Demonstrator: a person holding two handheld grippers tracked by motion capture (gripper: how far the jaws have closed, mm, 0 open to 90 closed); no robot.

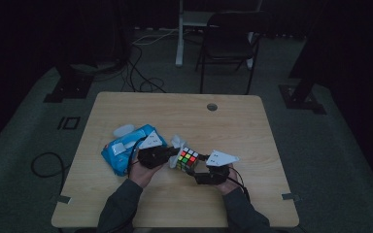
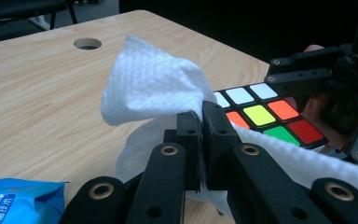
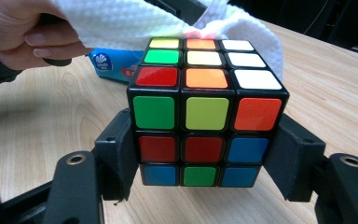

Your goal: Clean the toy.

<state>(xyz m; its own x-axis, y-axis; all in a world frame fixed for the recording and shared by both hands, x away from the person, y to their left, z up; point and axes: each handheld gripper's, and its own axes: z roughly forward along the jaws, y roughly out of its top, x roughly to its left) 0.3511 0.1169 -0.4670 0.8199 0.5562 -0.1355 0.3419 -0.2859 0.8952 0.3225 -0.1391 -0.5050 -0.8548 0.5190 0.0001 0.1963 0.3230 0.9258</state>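
A scrambled colour cube (image 3: 205, 112) is clamped between the two jaws of my right gripper (image 3: 205, 158), held just above the table. In the high view the cube (image 1: 188, 158) sits mid-table between both hands. My left gripper (image 2: 201, 128) is shut on a white wipe (image 2: 154, 84), whose cloth lies against the cube's (image 2: 265, 114) far side. From the right gripper view, the wipe (image 3: 135, 21) drapes over the cube's top rear edge. The left gripper (image 1: 175, 156) and right gripper (image 1: 194, 170) meet at the cube.
A blue pack of wet wipes (image 1: 126, 148) lies on the wooden table (image 1: 233, 126) left of the hands. A cable hole (image 1: 212, 107) sits near the table's far edge. A black chair (image 1: 228, 43) stands behind the table.
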